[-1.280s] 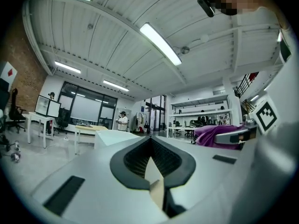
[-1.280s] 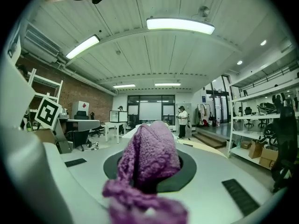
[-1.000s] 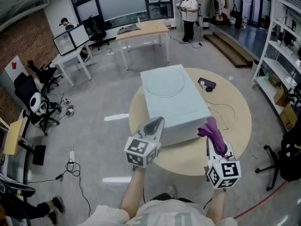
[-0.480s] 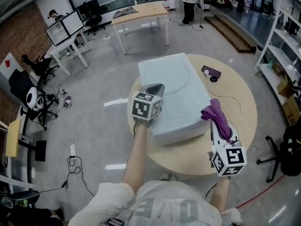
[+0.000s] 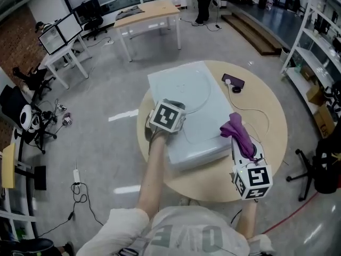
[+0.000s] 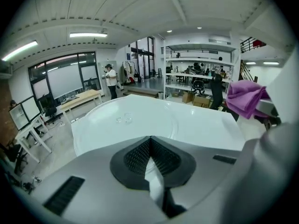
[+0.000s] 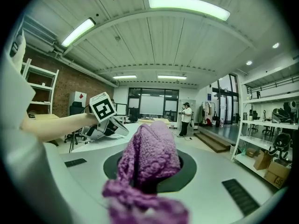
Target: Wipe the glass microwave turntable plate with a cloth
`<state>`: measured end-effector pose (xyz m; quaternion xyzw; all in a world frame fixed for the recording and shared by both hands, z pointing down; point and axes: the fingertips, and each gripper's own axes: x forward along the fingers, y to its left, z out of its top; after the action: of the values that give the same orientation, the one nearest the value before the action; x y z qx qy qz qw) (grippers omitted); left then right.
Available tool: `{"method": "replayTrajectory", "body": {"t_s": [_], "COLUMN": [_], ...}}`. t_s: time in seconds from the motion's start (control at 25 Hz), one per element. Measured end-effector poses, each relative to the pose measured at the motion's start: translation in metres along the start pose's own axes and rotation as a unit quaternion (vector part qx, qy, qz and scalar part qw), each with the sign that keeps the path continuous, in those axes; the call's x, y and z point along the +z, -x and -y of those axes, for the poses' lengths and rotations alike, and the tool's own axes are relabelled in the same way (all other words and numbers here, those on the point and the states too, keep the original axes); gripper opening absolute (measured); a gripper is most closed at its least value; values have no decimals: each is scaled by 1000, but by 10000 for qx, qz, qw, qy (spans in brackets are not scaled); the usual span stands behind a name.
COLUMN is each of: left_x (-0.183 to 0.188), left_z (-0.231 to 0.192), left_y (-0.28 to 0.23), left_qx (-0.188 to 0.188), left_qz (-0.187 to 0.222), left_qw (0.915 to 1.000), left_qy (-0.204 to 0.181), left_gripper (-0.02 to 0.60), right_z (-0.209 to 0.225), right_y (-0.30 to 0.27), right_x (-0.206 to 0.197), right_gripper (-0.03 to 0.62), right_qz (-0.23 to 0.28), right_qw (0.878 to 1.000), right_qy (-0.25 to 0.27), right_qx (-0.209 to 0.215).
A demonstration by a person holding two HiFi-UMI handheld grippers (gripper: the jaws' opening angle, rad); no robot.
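**Cloth held clear, plate waiting on the white box**

Head view: the glass turntable plate [image 5: 191, 91] lies flat on a white box [image 5: 200, 135], which sits on the round tabletop [image 5: 269, 143]. The left tool [image 5: 175, 106] is over the box's near left part, close to the plate's near rim. The right tool [image 5: 242, 145] is off the box's right side, above the tabletop, with a purple cloth [image 5: 237, 131] sticking up from it.

Left gripper view: the jaws are pressed together with nothing between them. The plate [image 6: 135, 120] spreads out just ahead, and the cloth [image 6: 245, 99] shows at the right.

Right gripper view: the jaws are clamped on the bunched cloth [image 7: 152, 155], which hangs free, touching neither the plate nor the box.
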<state>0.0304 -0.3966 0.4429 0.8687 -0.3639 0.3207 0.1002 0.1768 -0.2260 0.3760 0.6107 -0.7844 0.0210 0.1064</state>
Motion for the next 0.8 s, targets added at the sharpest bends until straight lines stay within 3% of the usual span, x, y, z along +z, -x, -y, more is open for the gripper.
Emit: {"method": "replayTrajectory", "body": {"t_s": [0.24,0.4,0.8], "left_x": [-4,-5,-22], "left_z": [20,42,95], "left_y": [4,9,33], "left_qx": [-350,-702,-1096], "left_qz": [-210,-200,-158], "left_qw": [9984,9963,9917], "left_qy": [-392,-461,-645], "left_gripper": [2,3,2], "right_z": [-11,-13,-25], "right_y": [2,6,35], "right_x": [-7,-7,-18], "right_gripper": [49,48,49], "right_qz": [-122,-163,-241], "right_qw": [9999,9998,9995], "right_qy": [19,16,42], "right_qx": [43,85,178]}}
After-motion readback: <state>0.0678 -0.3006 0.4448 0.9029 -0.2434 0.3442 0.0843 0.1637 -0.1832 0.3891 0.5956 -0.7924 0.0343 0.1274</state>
